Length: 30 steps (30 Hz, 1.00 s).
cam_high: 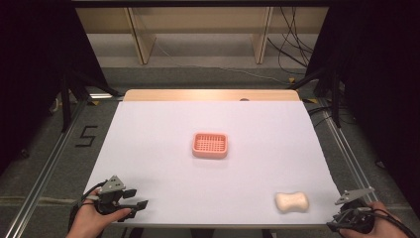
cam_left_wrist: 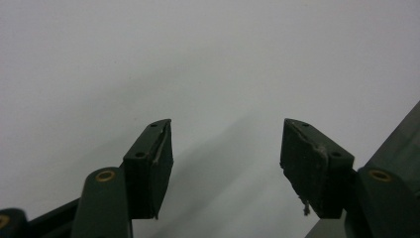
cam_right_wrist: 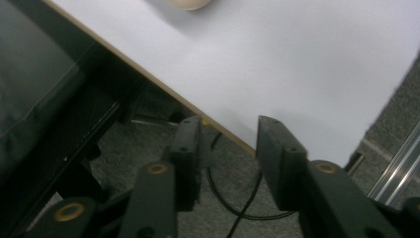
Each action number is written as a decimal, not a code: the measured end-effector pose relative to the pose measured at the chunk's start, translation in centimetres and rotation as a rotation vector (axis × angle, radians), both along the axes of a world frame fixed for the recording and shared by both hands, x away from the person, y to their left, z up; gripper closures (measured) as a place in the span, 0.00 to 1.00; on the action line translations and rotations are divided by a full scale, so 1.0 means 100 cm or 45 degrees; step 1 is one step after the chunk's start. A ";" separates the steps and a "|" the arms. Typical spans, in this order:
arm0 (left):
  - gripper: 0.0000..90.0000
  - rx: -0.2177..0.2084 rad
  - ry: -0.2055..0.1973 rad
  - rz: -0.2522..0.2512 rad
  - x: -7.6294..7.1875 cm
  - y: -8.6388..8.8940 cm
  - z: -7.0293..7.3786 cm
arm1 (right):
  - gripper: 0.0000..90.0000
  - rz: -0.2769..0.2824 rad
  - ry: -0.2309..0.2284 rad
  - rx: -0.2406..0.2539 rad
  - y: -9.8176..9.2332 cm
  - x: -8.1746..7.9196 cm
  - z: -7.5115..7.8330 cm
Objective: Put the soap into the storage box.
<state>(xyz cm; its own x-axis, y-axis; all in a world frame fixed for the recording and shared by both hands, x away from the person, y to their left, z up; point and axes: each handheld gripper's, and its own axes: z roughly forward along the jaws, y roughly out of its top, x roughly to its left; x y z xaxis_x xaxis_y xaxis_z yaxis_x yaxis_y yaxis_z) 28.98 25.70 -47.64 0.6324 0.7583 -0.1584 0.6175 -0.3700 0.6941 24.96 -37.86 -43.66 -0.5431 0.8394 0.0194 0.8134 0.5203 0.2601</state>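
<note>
Soap lies on the white table, well toward the near right of the pink basket at the middle. Left gripper and right gripper sit at the near corners, jaws spread, holding nothing.

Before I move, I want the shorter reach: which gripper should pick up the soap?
Right. The soap lies near the table's front right corner, close beside the right gripper. The left gripper is at the opposite front corner. Both sets of jaws are open.
</note>
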 end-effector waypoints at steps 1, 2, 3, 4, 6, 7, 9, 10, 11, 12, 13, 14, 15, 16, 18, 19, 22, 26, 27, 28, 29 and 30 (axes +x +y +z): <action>0.41 -0.001 -0.004 -0.001 0.000 0.000 0.000 | 0.65 0.054 -0.013 -0.022 0.001 0.002 -0.001; 0.41 -0.001 -0.003 -0.002 0.000 0.000 0.000 | 0.63 0.063 -0.002 -0.038 0.004 0.002 -0.001; 0.41 -0.001 -0.003 -0.001 0.000 0.000 0.000 | 0.62 0.111 -0.011 -0.064 0.005 0.004 -0.001; 0.41 -0.001 -0.003 -0.001 0.000 0.000 0.000 | 0.60 0.162 -0.019 -0.082 0.007 0.006 -0.001; 0.41 -0.001 -0.007 0.006 0.000 0.000 0.000 | 0.57 0.224 -0.021 -0.100 0.011 0.008 0.000; 0.41 -0.001 -0.007 0.006 0.000 0.000 0.000 | 0.57 0.224 -0.021 -0.100 0.011 0.008 0.000; 0.41 0.001 0.001 -0.005 -0.001 0.000 0.000 | 0.53 0.322 -0.017 -0.132 0.016 0.013 0.002; 0.41 0.001 0.001 -0.007 -0.001 0.000 0.000 | 0.52 0.352 -0.014 -0.144 0.018 0.015 0.003; 0.41 0.002 0.003 -0.011 -0.001 0.000 0.000 | 0.50 0.391 -0.015 -0.150 0.020 0.017 0.003; 0.41 0.004 0.005 0.003 -0.001 0.000 0.000 | 0.48 0.412 -0.009 -0.160 0.023 0.019 0.004; 0.41 -0.002 0.011 0.002 -0.001 -0.001 0.000 | 0.47 0.441 -0.004 -0.164 0.025 0.021 0.005; 0.41 -0.001 0.007 -0.001 -0.001 -0.001 0.000 | 0.46 0.472 -0.006 -0.178 0.027 0.024 0.007; 0.41 -0.001 0.007 -0.001 -0.001 -0.001 0.000 | 0.46 0.472 -0.006 -0.178 0.027 0.024 0.007; 0.41 -0.015 0.003 -0.011 -0.001 -0.001 0.000 | 0.45 0.502 -0.010 -0.187 0.029 0.026 0.008; 0.41 0.009 0.000 -0.013 -0.001 -0.001 0.000 | 0.44 0.561 -0.006 -0.209 0.035 0.034 0.013; 0.41 0.002 0.004 -0.015 -0.001 -0.002 0.000 | 0.43 0.577 -0.006 -0.214 0.037 0.037 0.014; 0.41 -0.008 0.004 -0.015 -0.001 -0.002 0.000 | 0.42 0.610 0.012 -0.229 0.043 0.045 0.018; 0.41 -0.011 0.002 -0.012 -0.001 -0.002 0.000 | 0.42 0.652 0.040 -0.256 0.051 0.055 0.020; 0.41 -0.008 0.005 -0.014 -0.001 -0.002 0.000 | 0.41 0.658 0.045 -0.256 0.053 0.057 0.021; 0.41 -0.008 0.005 -0.014 -0.001 -0.002 0.000 | 0.41 0.668 0.038 -0.257 0.055 0.058 0.021; 0.41 -0.008 0.004 -0.014 -0.001 -0.002 0.000 | 0.41 0.678 0.031 -0.254 0.058 0.059 0.020; 0.41 -0.007 0.003 -0.015 -0.001 -0.002 0.000 | 0.40 0.708 0.038 -0.256 0.060 0.061 0.020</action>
